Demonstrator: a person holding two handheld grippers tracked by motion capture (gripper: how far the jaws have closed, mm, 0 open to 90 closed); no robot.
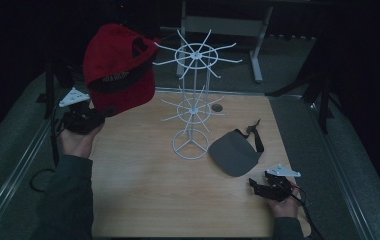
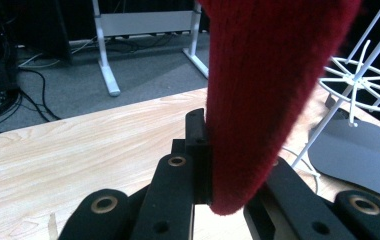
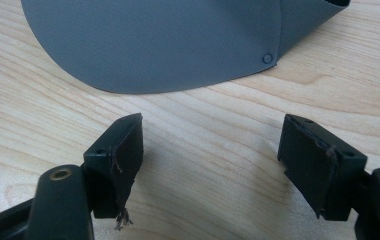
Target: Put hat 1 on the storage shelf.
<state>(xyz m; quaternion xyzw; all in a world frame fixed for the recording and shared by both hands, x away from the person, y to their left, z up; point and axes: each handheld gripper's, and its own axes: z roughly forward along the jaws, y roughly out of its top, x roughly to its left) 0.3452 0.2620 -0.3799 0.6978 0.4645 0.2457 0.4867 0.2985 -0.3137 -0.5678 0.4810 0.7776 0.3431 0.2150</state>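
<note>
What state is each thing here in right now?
Red cap: lifted off the table, pinched by its edge.
Left gripper: fingers shut on the red cap.
Right gripper: fingers open, nothing between them, low over the table.
Grey visor: lying flat on the table.
White wire rack: upright, hooks bare.

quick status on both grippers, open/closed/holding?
Left gripper: closed on the red cap, held up beside the white wire rack.
Right gripper: open, holding nothing, jaws just short of the grey visor on the table.
</note>
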